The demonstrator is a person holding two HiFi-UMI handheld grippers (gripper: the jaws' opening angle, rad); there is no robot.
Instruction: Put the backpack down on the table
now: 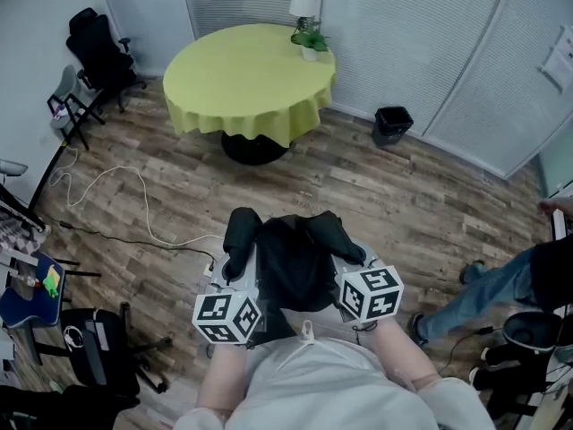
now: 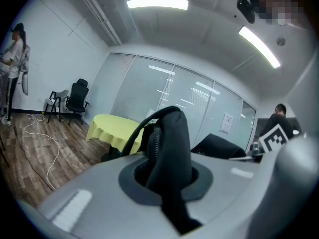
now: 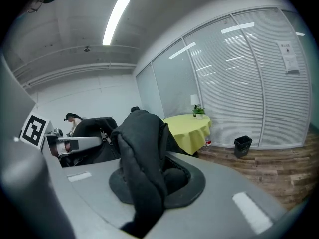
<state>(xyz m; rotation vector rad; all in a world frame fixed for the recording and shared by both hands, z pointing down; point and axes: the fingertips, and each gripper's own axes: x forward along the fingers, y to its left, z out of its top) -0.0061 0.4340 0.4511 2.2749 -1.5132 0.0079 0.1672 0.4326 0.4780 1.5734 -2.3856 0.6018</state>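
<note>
- backpack (image 1: 291,262): in the air, hung between both claws right in front of the person, over the floor (image 1: 376,186). Well apart from the tabletop (image 1: 242,74), so not set down yet.
- left claw (image 2: 167,180): clenched on a black strap (image 2: 169,138), with a zipper edge showing just beside it.
- right claw (image 3: 149,183): clenched on a bunched black fold (image 3: 142,143) of the bag.
- tabletop: round, with a yellow-green cloth (image 1: 295,115) hanging over the rim. Near side is bare; plant (image 1: 310,41) and lamp (image 1: 303,3) sit at the far edge.
- risk: both grips are on soft fabric only. If either slips, the bag swings or drops to the floor.
- risk: a white cable (image 1: 107,182) loops on the floor, left of the path, and could catch a foot if the walk drifts that way.
- risk: dragging the bag across the loose cloth could pull it and tip the lamp or plant. Set it down from above, on the near side.
- risk: landing too close to the rim, or one claw releasing first, could let the bag roll off.
</note>
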